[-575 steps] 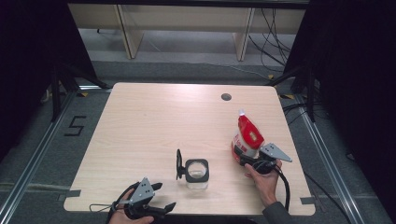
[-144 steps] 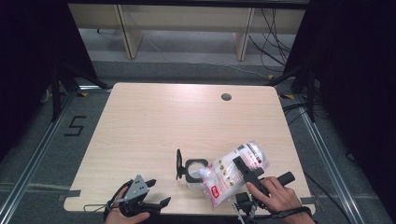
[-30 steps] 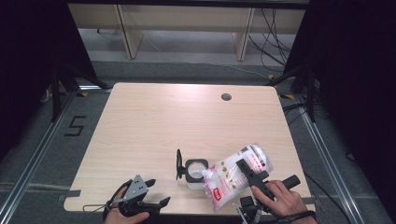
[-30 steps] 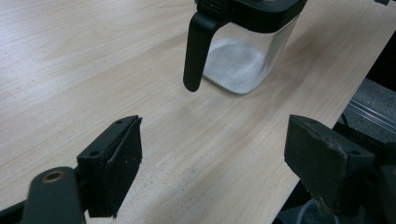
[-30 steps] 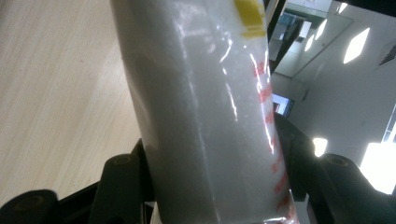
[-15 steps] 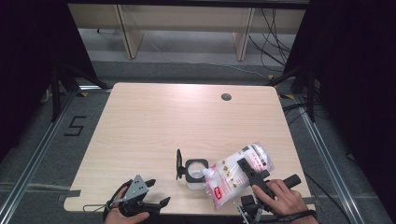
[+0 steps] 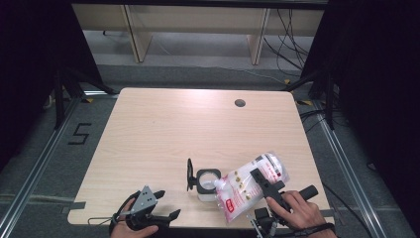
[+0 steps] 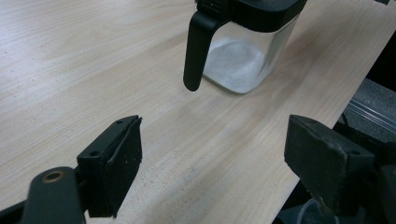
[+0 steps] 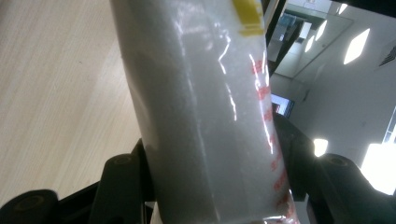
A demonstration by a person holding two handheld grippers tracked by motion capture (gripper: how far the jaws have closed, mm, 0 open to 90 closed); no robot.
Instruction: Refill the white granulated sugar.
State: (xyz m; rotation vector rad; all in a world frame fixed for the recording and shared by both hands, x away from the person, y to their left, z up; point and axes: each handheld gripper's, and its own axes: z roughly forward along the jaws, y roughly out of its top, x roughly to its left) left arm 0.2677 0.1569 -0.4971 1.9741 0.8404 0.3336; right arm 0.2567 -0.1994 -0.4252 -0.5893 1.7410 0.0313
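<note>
Right gripper (image 7: 261,182): I read both jaws clamped on the refill pouch (image 7: 250,187), 1 pad on each flat side, roughly half open because the bag is that thick. In the right gripper view the pouch (image 9: 205,107) rises straight up between the 2 jaws, white granules inside, red print down 1 edge, yellow patch near the top. From the high view the pouch is tipped over, spout end lowest and pointing away from the jaws toward the jar (image 7: 207,182), spout at or just over the jar's open mouth. I can't tell if it touches the rim.

Jar sits on the table (image 7: 198,129), clear body, black collar, its black lid (image 7: 189,174) flipped up on the side away from the pouch. The left gripper view shows a layer of white granules at the bottom of the jar (image 8: 243,51).

Left gripper (image 7: 157,208): jaws wide open, nothing between them, only bare tabletop showing in the gap. It rests at the table's near edge in my left hand (image 7: 130,225). The jar stands ahead of those jaws, apart from them, no contact. Right hand (image 7: 297,213) grips the right gripper's handle behind the pouch.
</note>
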